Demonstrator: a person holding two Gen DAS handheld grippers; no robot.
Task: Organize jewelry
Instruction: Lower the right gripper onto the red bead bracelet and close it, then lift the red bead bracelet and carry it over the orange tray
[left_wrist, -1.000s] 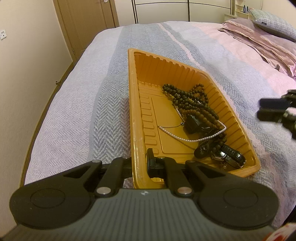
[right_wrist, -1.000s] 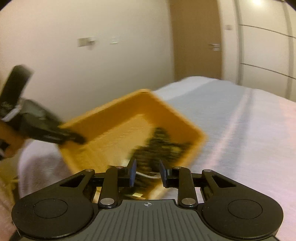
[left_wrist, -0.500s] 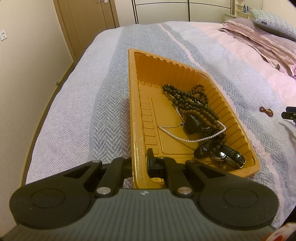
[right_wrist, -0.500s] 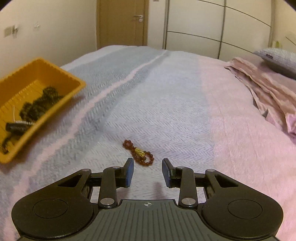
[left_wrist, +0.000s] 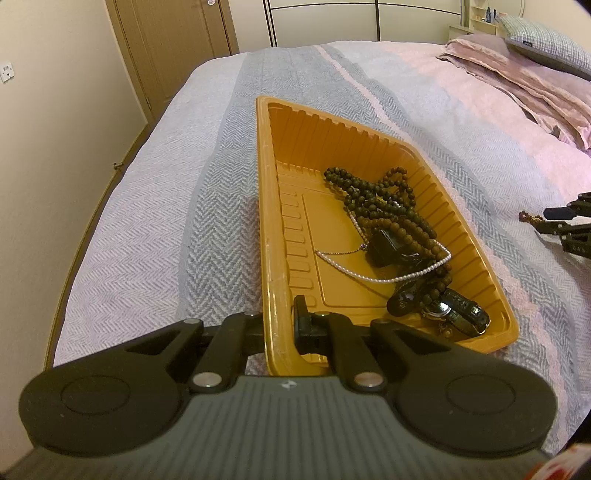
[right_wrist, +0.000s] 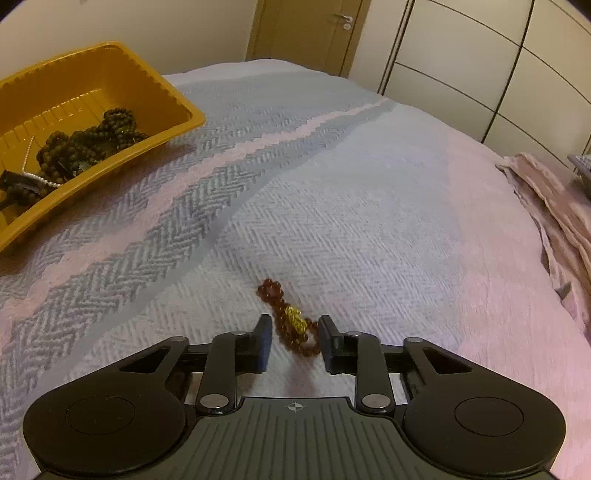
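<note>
your right gripper (right_wrist: 293, 341) is now dropping from the tray (left_wrist: 271, 236) to straddle the red bead bracelet (right_wrist: 290, 321) on the bed (right_wrist: 369, 206), jaws closing around it (not yet pinching); your left gripper (left_wrist: 279, 325) is staying clamped on the tray's rim.

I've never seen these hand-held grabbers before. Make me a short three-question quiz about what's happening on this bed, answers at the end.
1. True or false: the left gripper is clamped on the rim of the orange tray.
2. Where does the red bead bracelet lie? A) in the tray B) on the bedspread C) on the pillow.
3. Fill in: the white piece in the tray is a ____ necklace.

Key:
1. True.
2. B; it lies between the right gripper's closing jaws, not yet pinched.
3. Pearl.
</note>
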